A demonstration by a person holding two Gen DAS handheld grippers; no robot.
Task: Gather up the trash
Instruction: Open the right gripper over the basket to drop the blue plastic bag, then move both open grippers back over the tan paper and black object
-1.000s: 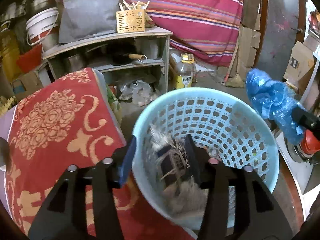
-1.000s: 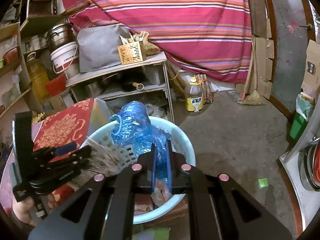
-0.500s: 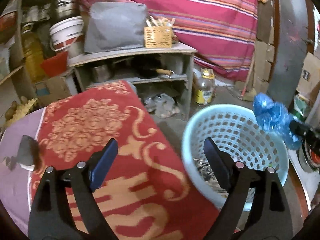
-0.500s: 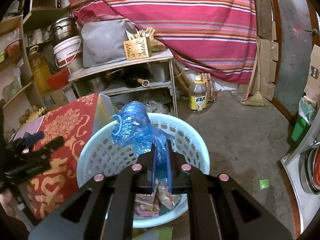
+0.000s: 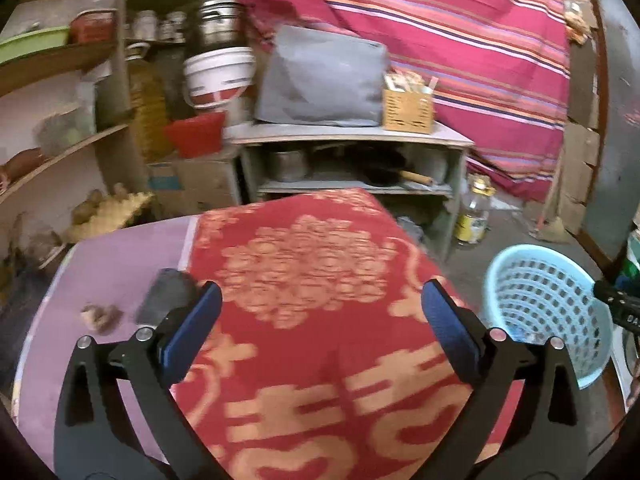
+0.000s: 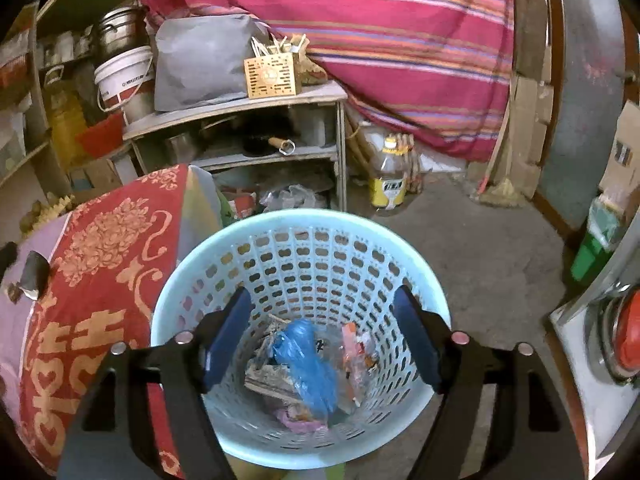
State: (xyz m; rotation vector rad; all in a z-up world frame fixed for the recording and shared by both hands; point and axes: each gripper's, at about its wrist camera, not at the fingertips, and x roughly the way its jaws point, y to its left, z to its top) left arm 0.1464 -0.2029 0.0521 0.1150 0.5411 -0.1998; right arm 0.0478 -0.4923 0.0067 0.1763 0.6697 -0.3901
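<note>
A light blue perforated basket (image 6: 304, 264) stands on the floor beside the table. In it lies a crumpled blue plastic bag (image 6: 308, 364) among other scraps. My right gripper (image 6: 322, 336) hovers over the basket mouth, its jaws opening, nothing between them. My left gripper (image 5: 320, 326) is over the red and gold tablecloth (image 5: 304, 264), jaws opening wide and empty. Just left of its left finger, on the purple table part, lie a dark flat scrap (image 5: 166, 296) and a small brownish crumb (image 5: 100, 316). The basket (image 5: 544, 304) shows at the right of the left wrist view.
A grey shelf unit (image 6: 240, 128) with pots, a white bucket (image 6: 124, 76) and a wooden holder (image 6: 272, 76) stands behind. An oil bottle (image 6: 388, 180) is on the concrete floor. A striped red cloth (image 6: 380, 40) hangs at the back. Wooden shelves (image 5: 52, 128) line the left.
My right gripper opened and the blue bag dropped into the basket. My left gripper let go of the dried scraps over the basket, swung left over the table and opened wide.
</note>
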